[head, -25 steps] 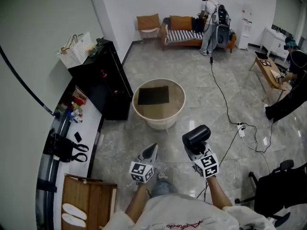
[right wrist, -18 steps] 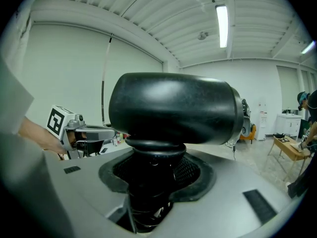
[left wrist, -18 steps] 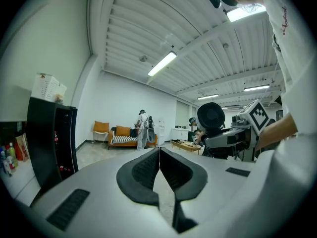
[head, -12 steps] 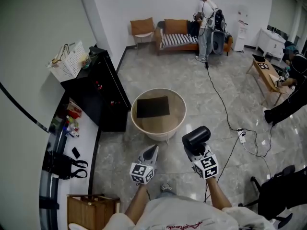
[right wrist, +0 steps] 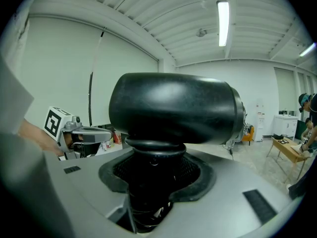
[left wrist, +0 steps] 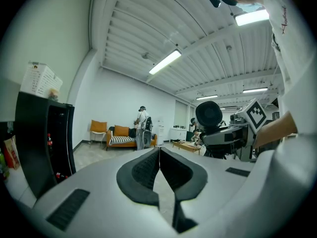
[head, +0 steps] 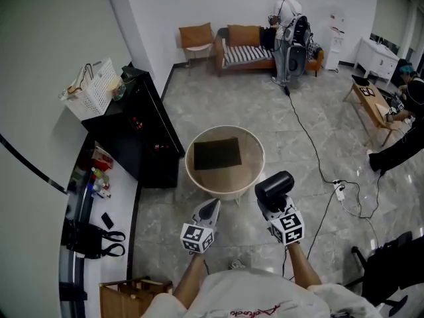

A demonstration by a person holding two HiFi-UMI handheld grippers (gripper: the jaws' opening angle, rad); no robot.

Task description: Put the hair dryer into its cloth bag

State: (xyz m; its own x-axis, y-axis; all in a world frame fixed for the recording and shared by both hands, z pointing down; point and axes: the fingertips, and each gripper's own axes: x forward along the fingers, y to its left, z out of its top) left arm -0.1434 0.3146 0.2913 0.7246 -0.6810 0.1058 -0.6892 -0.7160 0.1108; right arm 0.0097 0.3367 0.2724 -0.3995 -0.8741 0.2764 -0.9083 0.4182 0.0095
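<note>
My right gripper (head: 271,201) is shut on the handle of a black hair dryer (head: 274,185), whose barrel sticks up above the jaws. In the right gripper view the hair dryer (right wrist: 173,108) fills the middle, its handle clamped between the pads of my right gripper (right wrist: 153,170). My left gripper (head: 211,208) is shut and holds nothing; its jaw tips meet in the left gripper view (left wrist: 159,150). A flat dark cloth bag (head: 216,154) lies on a round beige table (head: 193,175) just ahead of both grippers.
A black cabinet (head: 142,134) with a white basket (head: 89,88) stands at the left. A cable (head: 311,144) runs across the floor to a power strip (head: 340,191). A person (head: 286,18) stands by the sofa (head: 245,50); another person (head: 405,128) is at the right edge.
The round table with the bag has come nearer to both grippers as the whole view moved forward. The grippers keep the same pose, the hair dryer still held.
</note>
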